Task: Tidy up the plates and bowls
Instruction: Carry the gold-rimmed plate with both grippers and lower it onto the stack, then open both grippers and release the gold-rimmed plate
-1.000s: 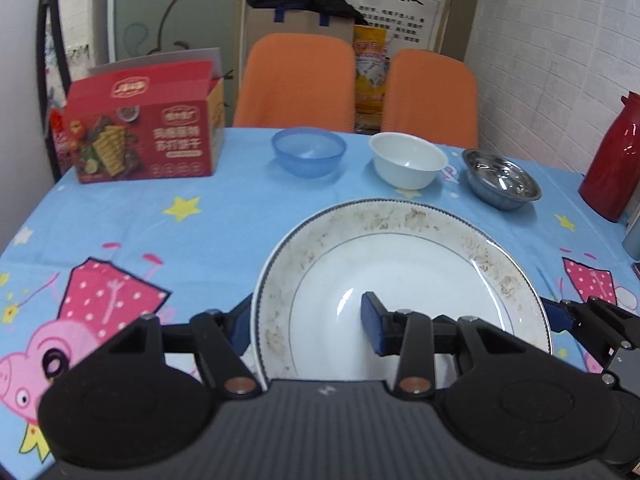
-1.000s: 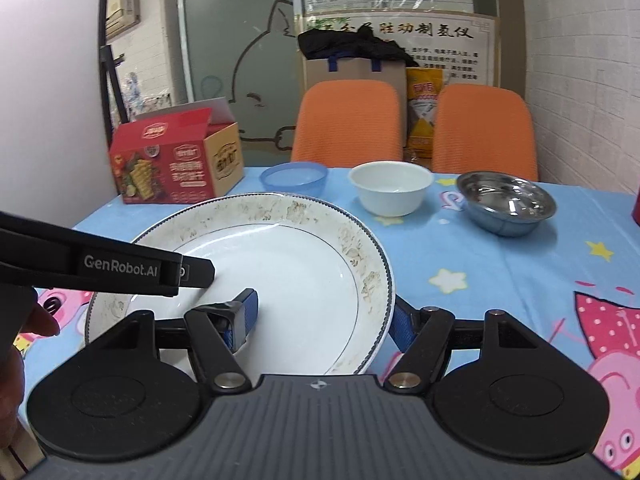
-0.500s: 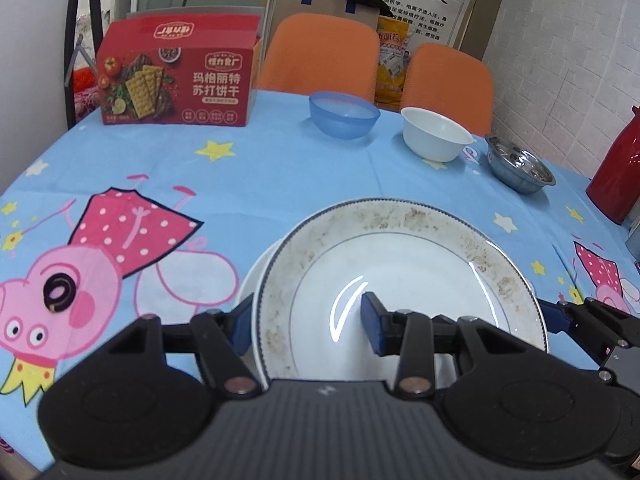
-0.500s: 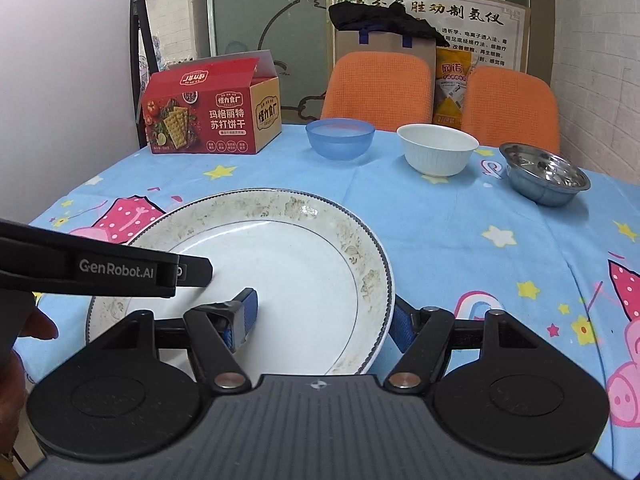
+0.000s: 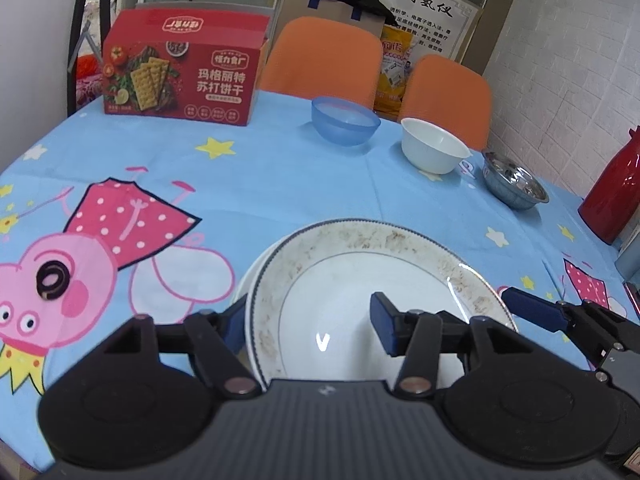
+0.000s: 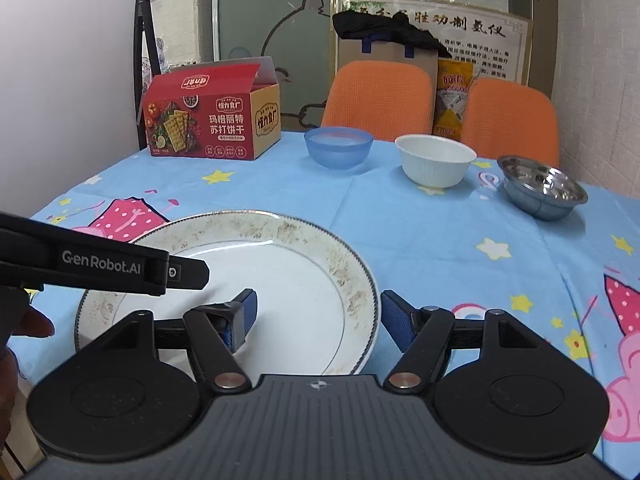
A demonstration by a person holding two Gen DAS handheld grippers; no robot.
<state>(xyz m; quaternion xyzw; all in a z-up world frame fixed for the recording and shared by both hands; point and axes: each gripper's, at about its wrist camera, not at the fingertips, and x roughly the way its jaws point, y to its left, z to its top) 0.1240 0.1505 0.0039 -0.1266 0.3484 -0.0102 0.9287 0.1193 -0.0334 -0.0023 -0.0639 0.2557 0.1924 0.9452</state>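
Note:
A large white plate with a speckled brown rim point(image 5: 380, 280) is held over a second white plate point(image 5: 256, 276) whose edge shows under its left side. My left gripper point(image 5: 310, 326) is shut on the large plate's left rim, one finger under, one on top. My right gripper point(image 6: 320, 318) is shut on the same plate point(image 6: 280, 264) at its right rim. A blue bowl point(image 5: 345, 120), a white bowl point(image 5: 434, 154) and a steel bowl point(image 5: 514, 184) stand in a row at the back of the table.
A red cracker box point(image 5: 180, 80) stands at the back left. A red thermos point(image 5: 614, 196) stands at the right edge. Two orange chairs point(image 5: 324, 56) are behind the table. The blue cartoon tablecloth point(image 5: 120, 184) covers the table.
Both grippers have carried the large plate back toward the near side and down. A second plate's edge now shows beneath it on the left.

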